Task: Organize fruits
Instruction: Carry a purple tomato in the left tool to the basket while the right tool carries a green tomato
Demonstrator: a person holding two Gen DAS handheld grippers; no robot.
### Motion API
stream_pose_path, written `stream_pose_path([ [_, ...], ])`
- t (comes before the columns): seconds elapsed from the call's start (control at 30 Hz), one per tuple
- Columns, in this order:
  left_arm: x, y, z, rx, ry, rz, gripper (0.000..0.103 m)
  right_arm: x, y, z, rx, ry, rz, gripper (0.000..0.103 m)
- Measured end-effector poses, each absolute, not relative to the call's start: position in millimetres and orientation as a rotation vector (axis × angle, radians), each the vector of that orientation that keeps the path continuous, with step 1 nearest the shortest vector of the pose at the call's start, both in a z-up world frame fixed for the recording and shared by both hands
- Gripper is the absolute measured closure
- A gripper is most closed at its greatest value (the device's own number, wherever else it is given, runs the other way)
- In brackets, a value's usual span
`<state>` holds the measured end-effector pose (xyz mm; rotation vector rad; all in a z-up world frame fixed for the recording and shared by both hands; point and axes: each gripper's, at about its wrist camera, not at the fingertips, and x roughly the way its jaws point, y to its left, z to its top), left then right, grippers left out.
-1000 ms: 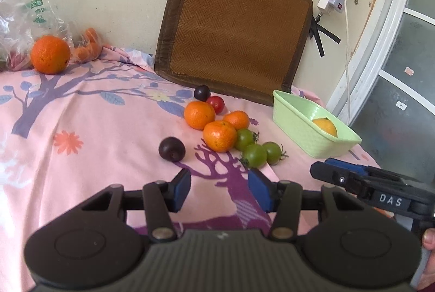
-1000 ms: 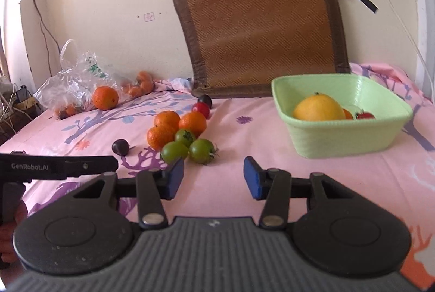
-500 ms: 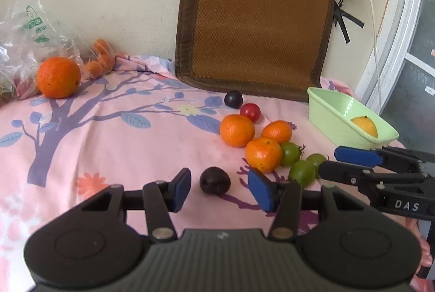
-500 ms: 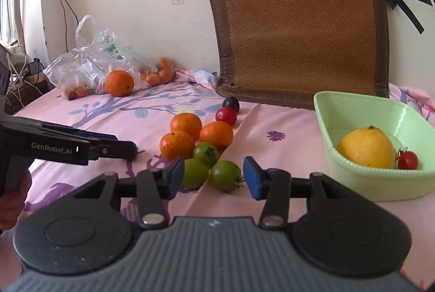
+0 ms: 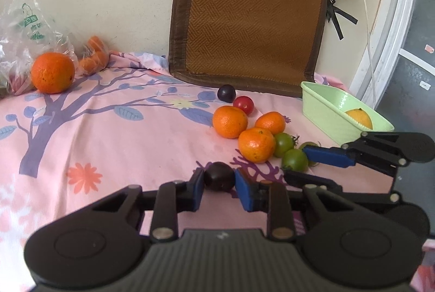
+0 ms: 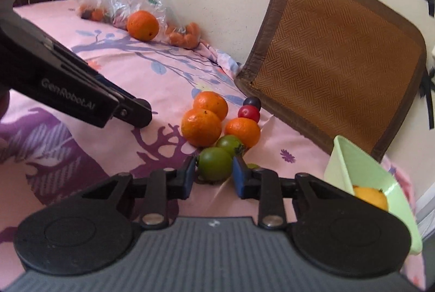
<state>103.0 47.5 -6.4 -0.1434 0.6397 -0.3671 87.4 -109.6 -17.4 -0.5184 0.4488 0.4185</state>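
Glossy green plastic basket [image 5: 323, 104] – matt printed cloth [image 5: 114, 139] – woven mat [image 5: 250, 17], crinkled clear bag [image 5: 24, 31].

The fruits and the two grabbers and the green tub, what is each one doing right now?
left gripper: shut on the dark plum
right gripper: shut on the green tomato
three oranges: loose on the cloth, bunched together
red tomato: loose, beside a second dark plum
green basket: upright, holding a yellow orange
plastic bag: crumpled by the wall

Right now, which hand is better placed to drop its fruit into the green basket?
The right gripper. It grips a green tomato beside the green basket; the left gripper, with its dark plum, sits farther off.
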Motion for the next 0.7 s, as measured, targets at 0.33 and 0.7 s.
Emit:
stream_pose_path([
  [0.33, 111.0, -15.4, 42.7, -0.146, 0.575, -0.570, 0.078, 50.8, -195.3, 23.1, -0.288, 0.233, 0.156, 0.073],
  [0.7, 221.0, -160.5, 44.2, -0.176, 0.691, -0.740, 0.077, 94.4, -295.7, 5.3, -0.049, 0.337, -0.050, 0.072],
])
